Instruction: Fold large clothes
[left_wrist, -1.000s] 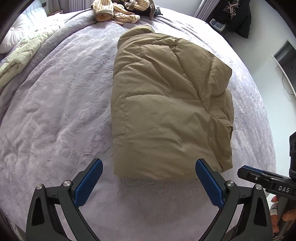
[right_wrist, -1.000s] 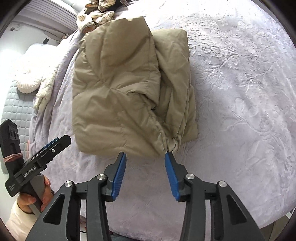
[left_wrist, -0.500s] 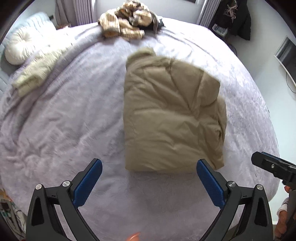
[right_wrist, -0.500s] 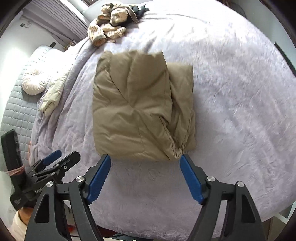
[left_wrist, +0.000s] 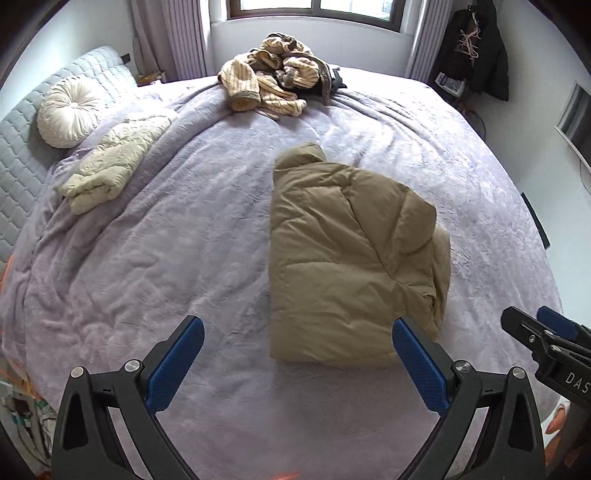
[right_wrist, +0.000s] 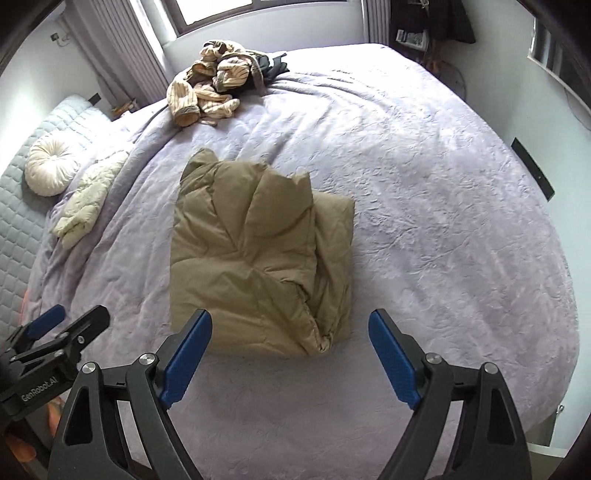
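A tan puffer jacket (left_wrist: 351, 254) lies folded into a thick rectangle on the lilac bedspread (left_wrist: 166, 258), its hood end pointing to the far side. My left gripper (left_wrist: 297, 330) hovers open above the bed before the jacket's near edge, nothing between its blue pads. My right gripper (right_wrist: 290, 323) hangs above the same near edge (right_wrist: 258, 258), its jaws still opening and empty. Each gripper shows at the side of the other's view, the right one (left_wrist: 546, 339) and the left one (right_wrist: 62, 332).
A heap of striped cream and dark clothes (left_wrist: 277, 81) lies at the far edge under the window. A pale folded garment (left_wrist: 110, 166) and a round cushion (left_wrist: 68, 112) sit at the left by the quilted headboard. Dark coats (left_wrist: 480, 48) hang at the far right.
Both grippers have risen and drawn back from the jacket, which now looks smaller and lies free. The right gripper's jaws have spread from narrow to wide.
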